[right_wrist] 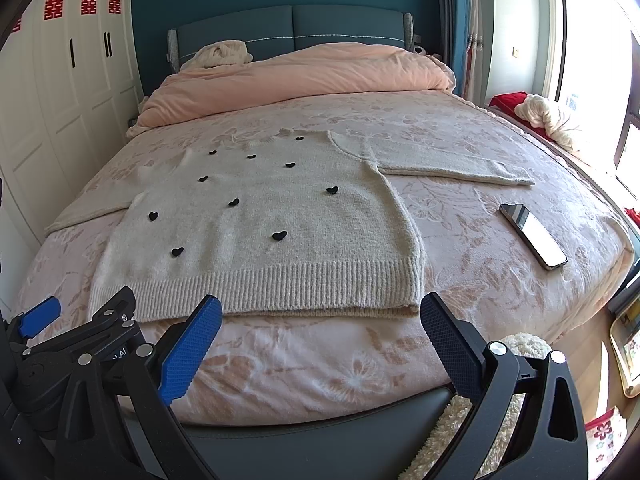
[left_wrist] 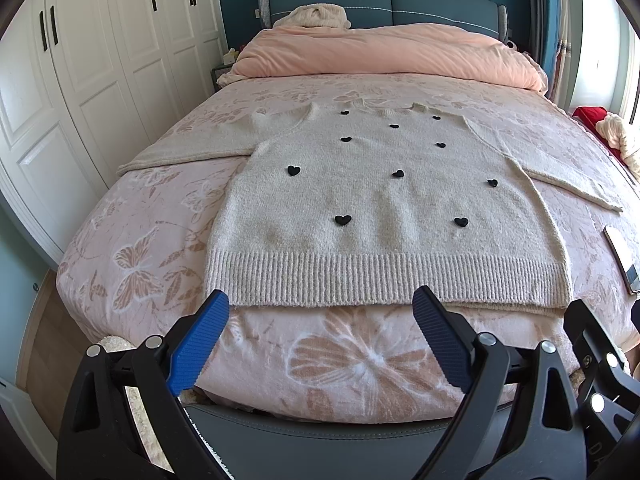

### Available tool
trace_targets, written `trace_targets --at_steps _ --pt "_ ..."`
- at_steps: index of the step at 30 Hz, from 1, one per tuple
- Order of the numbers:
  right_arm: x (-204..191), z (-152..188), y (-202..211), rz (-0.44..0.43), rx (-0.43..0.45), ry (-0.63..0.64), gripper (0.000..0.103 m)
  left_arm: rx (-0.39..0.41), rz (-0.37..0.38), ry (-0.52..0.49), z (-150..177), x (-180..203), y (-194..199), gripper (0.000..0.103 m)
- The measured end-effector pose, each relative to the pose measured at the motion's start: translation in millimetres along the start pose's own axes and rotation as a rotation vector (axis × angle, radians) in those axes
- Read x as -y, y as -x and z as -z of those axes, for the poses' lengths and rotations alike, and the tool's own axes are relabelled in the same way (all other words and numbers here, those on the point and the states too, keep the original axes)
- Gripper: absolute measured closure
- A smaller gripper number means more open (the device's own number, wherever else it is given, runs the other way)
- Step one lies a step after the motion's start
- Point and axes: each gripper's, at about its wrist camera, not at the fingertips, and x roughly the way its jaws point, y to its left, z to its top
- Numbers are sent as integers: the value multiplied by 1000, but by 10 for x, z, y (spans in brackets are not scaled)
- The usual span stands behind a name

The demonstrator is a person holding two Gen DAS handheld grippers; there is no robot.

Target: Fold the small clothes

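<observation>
A cream knit sweater with small black hearts lies flat and face up on the bed, both sleeves spread out sideways, ribbed hem toward me. It also shows in the right wrist view. My left gripper is open and empty, hovering just short of the hem at the foot of the bed. My right gripper is open and empty, also just before the hem, near its right corner. The left gripper's body shows at the lower left of the right wrist view.
The bed has a pink butterfly-print cover. A phone lies on it right of the sweater, also in the left wrist view. A folded pink duvet lies at the headboard. White wardrobes stand left. A window sill holds cloth.
</observation>
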Motion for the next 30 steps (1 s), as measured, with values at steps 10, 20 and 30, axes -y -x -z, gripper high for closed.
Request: trace_targets --at_steps 10,20,30 --pt "7 1 0 -1 1 -3 5 1 0 0 1 -1 1 13" --pt "8 4 2 0 1 -6 5 1 1 0 4 -1 0 13" --pt "17 9 -2 -2 -1 -10 5 1 0 0 4 -2 2 13"
